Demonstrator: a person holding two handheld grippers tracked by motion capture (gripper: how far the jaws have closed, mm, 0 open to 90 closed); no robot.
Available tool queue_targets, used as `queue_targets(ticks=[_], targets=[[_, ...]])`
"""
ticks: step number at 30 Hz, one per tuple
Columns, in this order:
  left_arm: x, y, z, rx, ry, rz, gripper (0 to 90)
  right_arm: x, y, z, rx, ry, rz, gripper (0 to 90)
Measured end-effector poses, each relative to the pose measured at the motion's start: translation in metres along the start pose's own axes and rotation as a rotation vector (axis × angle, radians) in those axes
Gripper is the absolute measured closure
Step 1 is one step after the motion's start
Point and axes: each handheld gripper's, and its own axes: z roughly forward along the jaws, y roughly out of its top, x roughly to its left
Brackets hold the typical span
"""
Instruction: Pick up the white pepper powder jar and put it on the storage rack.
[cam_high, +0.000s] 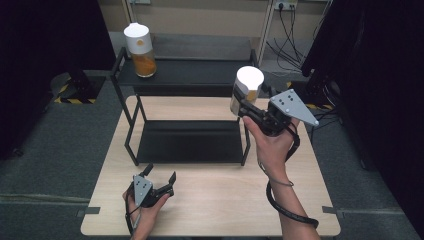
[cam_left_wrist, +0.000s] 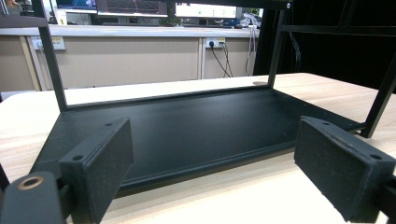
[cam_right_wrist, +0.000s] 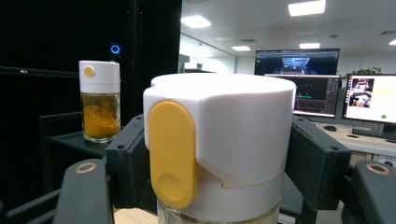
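White-capped jar (cam_high: 247, 90), no readable label, gripped in right claw (cam_high: 243, 109).

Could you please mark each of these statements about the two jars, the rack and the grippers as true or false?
1. The right gripper holds a white-lidded jar in the air. True.
2. The left gripper grips a jar. False: it is open with nothing between its jaws, low over the table.
3. A second jar stands on the rack's top shelf. True.
4. The rack's bottom shelf holds a jar. False: it is bare.
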Motion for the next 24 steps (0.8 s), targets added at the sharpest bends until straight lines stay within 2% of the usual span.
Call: queue_targets(ticks=[24], targets=[[0.0, 0.0, 0.0, 0.0, -0.001, 0.0, 11.5, 0.001, 0.022, 0.031, -0.003, -0.031, 0.016, 30.9]])
